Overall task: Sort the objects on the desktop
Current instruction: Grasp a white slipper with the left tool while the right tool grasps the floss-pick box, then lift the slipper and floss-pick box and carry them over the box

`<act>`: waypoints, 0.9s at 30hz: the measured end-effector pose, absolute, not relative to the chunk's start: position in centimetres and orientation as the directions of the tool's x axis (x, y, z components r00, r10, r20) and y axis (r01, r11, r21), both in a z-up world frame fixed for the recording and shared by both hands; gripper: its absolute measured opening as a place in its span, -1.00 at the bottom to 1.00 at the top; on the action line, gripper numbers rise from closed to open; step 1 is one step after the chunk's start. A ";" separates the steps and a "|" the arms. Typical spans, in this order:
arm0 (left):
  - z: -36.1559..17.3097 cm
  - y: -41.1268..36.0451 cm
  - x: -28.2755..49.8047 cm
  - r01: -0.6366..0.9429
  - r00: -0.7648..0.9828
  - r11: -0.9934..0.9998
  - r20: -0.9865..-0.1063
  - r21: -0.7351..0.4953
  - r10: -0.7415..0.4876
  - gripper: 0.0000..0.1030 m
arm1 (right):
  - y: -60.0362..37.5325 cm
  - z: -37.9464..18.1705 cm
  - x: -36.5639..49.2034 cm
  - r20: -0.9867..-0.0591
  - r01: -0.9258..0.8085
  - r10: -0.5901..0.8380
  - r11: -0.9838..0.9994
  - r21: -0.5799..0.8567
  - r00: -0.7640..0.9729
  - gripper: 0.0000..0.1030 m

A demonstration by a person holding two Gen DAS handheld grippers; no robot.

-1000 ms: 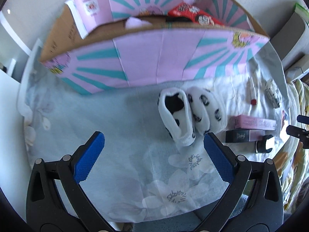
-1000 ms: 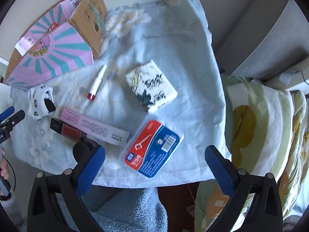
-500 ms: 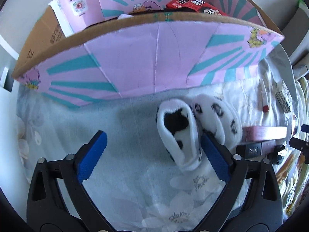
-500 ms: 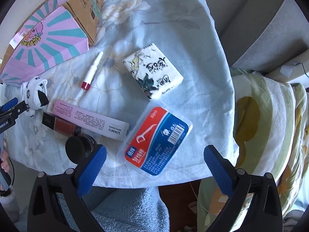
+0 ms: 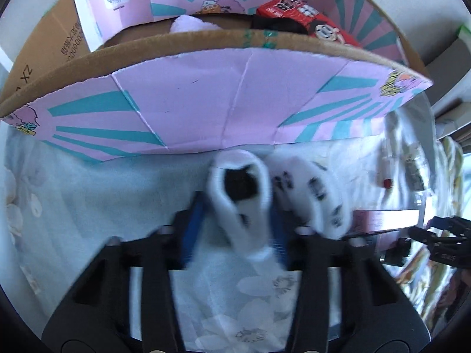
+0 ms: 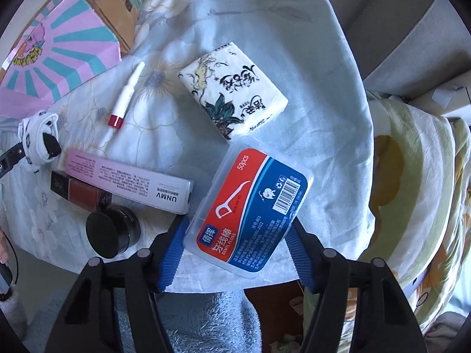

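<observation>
Now left gripper (image 5: 235,223) pinches white black-spotted sock (image 5: 240,197), cuff opening toward pink-teal cardboard box (image 5: 206,108). Right gripper (image 6: 235,241) clamps dental floss pick box (image 6: 250,206), marked "50pcs", "DENTAL FLOSS", long axis diagonal on floral cloth (image 6: 265,44). Nearby carton (image 6: 129,181) reads "UNMV".

landmark: clear plastic dental floss box (image 6: 250,206) | white patterned tissue pack (image 6: 232,91) behind | long pink carton (image 6: 129,181) left | round black jar (image 6: 112,232) left, nearer

Floral tablecloth (image 6: 294,58), striped yellow bedding (image 6: 412,176)
</observation>
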State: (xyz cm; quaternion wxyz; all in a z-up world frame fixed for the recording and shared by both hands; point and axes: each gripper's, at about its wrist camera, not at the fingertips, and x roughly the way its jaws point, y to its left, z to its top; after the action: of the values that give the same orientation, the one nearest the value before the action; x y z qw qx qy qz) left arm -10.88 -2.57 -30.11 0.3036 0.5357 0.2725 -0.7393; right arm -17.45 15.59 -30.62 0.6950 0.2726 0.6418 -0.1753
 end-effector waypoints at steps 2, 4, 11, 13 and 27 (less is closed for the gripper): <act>-29.9 -2.3 -11.0 0.735 -0.224 -0.677 -0.958 -0.047 -0.176 -0.47 | 15.5 -30.6 -17.6 -0.988 0.597 0.105 0.787 0.151 0.112 0.14; -29.8 -2.3 -10.8 0.735 -0.228 -0.676 -0.958 -0.052 -0.174 -0.50 | 15.5 -30.4 -17.7 -0.987 0.600 0.111 0.784 0.160 0.118 0.11; -27.2 -2.6 -8.7 0.755 -0.275 -0.648 -0.944 -0.095 -0.182 -0.51 | 14.8 -28.9 -18.6 -0.980 0.625 0.114 0.757 0.192 0.163 0.03; -26.3 -2.9 -7.9 0.767 -0.289 -0.632 -0.939 -0.112 -0.184 -0.51 | 14.8 -28.6 -18.8 -0.978 0.626 0.111 0.754 0.198 0.175 0.02; -18.7 -5.3 -6.2 0.762 -0.349 -0.632 -0.911 -0.139 -0.220 -0.51 | 15.5 -23.2 -16.7 -0.949 0.580 0.121 0.767 0.275 0.291 -0.03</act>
State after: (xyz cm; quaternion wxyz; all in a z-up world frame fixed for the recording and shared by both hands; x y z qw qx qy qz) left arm -6.21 -5.28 -18.69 0.3192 0.4731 0.2865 -0.7695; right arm -16.70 15.53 -23.21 0.7434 0.3046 0.5751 -0.1545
